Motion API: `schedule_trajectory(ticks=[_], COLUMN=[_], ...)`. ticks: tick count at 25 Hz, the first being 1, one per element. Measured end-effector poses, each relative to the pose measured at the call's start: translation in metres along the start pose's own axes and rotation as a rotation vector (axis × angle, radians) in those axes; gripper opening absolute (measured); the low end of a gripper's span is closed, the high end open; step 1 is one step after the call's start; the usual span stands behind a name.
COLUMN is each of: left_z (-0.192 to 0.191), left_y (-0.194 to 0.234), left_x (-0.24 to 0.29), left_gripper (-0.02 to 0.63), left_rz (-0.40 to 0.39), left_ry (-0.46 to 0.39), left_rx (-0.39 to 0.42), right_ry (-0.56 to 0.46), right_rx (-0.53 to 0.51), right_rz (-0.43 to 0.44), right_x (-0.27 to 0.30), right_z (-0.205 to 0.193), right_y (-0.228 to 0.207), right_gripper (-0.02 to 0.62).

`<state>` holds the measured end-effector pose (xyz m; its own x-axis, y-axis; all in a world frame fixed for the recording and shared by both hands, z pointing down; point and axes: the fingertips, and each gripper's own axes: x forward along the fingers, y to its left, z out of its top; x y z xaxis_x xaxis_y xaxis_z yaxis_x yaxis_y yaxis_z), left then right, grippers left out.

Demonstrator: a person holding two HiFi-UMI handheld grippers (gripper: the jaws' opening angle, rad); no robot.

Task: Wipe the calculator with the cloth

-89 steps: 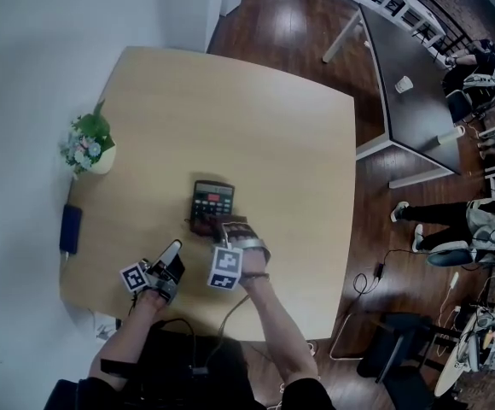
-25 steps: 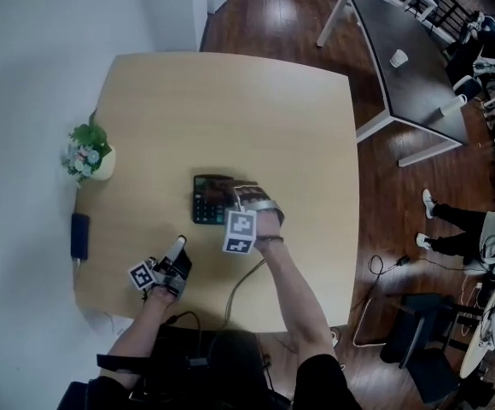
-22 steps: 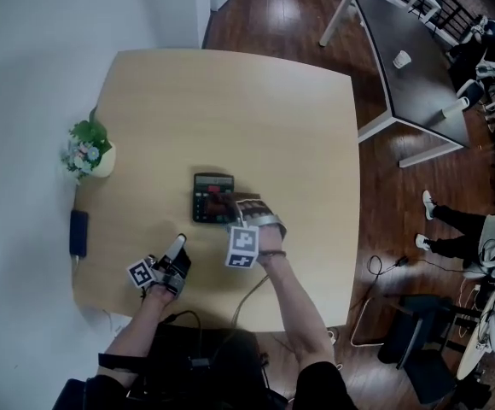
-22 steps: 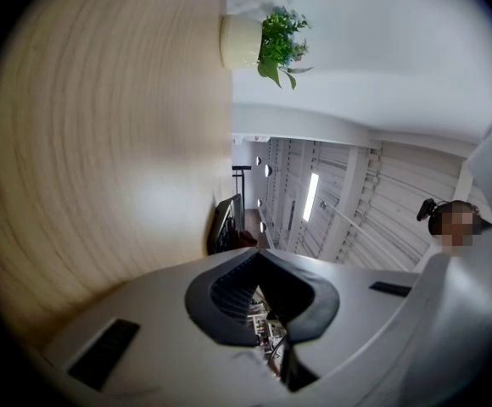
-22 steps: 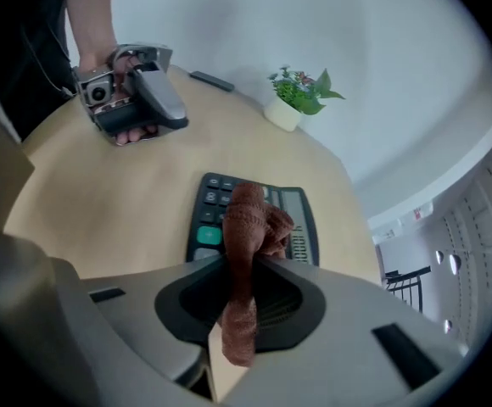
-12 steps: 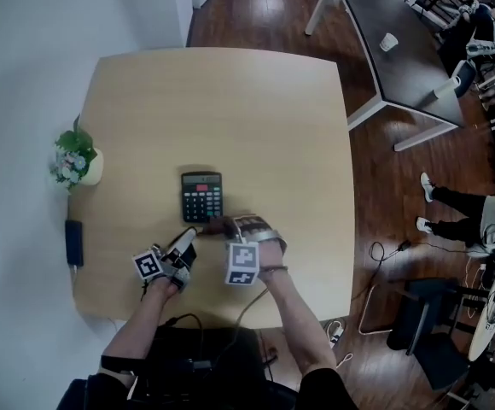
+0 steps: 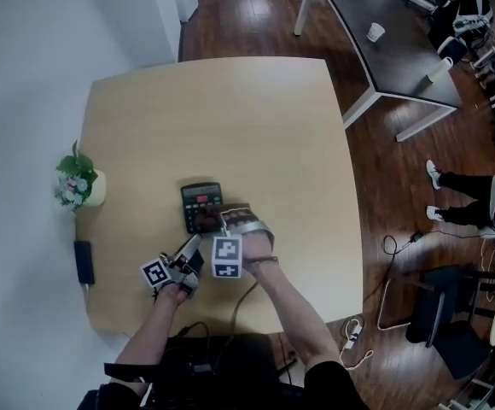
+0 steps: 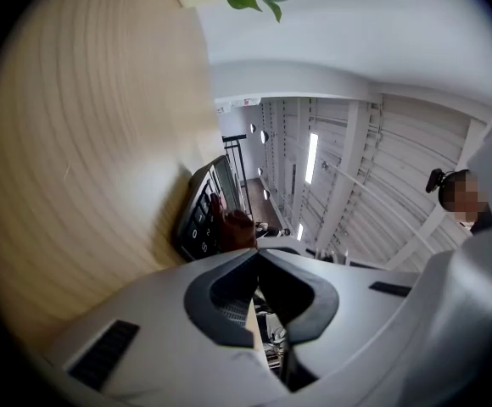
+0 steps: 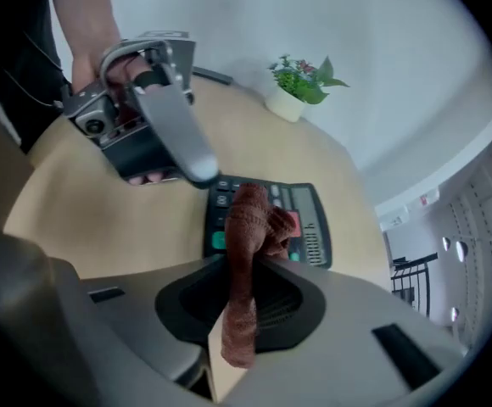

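Note:
A black calculator [image 7: 200,205] lies flat on the light wooden table [image 7: 256,126], also seen in the right gripper view [image 9: 310,214] and edge-on in the left gripper view [image 8: 197,219]. My right gripper [image 7: 224,226] [image 9: 250,265] is shut on a brown knitted cloth [image 9: 248,227] [image 7: 214,220], whose bunched end rests on the calculator's keys. My left gripper [image 7: 192,246] [image 8: 259,253] is shut and empty, level, its tip at the calculator's near left corner [image 9: 197,170].
A small potted plant [image 7: 75,182] [image 9: 301,83] stands at the table's left edge, with a dark flat device [image 7: 84,263] nearer me. A cable [image 7: 243,301] hangs over the near edge. A dark table [image 7: 384,49] with cups stands beyond, on wooden floor.
The right gripper slid the cloth off the calculator's near edge, then back onto its keys. The left gripper moved up to the calculator's near left corner.

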<state>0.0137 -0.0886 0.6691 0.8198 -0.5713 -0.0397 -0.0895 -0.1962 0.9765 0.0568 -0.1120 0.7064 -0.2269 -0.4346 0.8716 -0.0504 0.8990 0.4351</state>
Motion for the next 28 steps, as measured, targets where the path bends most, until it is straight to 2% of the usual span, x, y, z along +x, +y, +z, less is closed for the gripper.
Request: schedule_trajectory(ticks=[4, 7, 9, 11, 14, 16, 18, 20, 23, 28], left_z=[-0.001, -0.005, -0.004, -0.002, 0.002, 0.004, 0.006, 0.006, 0.005, 0.012], left_y=[0.002, 0.002, 0.003, 0.004, 0.005, 0.006, 0.008, 0.008, 0.008, 0.010], left_x=[0.007, 0.014, 0.017, 0.019, 0.021, 0.021, 0.020, 0.020, 0.019, 0.019], left_gripper=[-0.001, -0.001, -0.002, -0.002, 0.000, 0.000, 0.000, 0.002, 0.002, 0.002], left_rz=[-0.012, -0.011, -0.010, -0.011, -0.025, -0.033, -0.039, -0.046, -0.047, -0.055], left_ry=[0.010, 0.030, 0.037, 0.028, 0.005, -0.012, -0.036, -0.057, -0.064, -0.066], left_rx=[-0.005, 0.004, 0.010, 0.004, -0.014, -0.032, -0.065, -0.092, -0.097, -0.088], right_ry=[-0.019, -0.061, -0.134, -0.240, -0.396, -0.445, -0.453, -0.439, -0.428, -0.415], right_rx=[0.078, 0.220, 0.404, 0.662, 1.061, 1.219, 1.282, 1.295, 1.317, 1.454], right_rz=[0.130, 0.241, 0.272, 0.250, 0.138, 0.069, 0.068, 0.119, 0.181, 0.261], right_x=[-0.013, -0.024, -0.034, -0.042, -0.041, -0.023, -0.001, 0.015, 0.019, 0.004], right_z=[-0.004, -0.016, -0.022, -0.030, -0.049, -0.062, -0.064, -0.057, -0.046, -0.040], right_y=[0.060, 0.080, 0.064, 0.024, -0.056, -0.099, -0.121, -0.120, -0.097, -0.044], right_gripper=[0.067, 0.067, 0.067, 0.067, 0.067, 0.067, 0.067, 0.067, 0.067, 0.067])
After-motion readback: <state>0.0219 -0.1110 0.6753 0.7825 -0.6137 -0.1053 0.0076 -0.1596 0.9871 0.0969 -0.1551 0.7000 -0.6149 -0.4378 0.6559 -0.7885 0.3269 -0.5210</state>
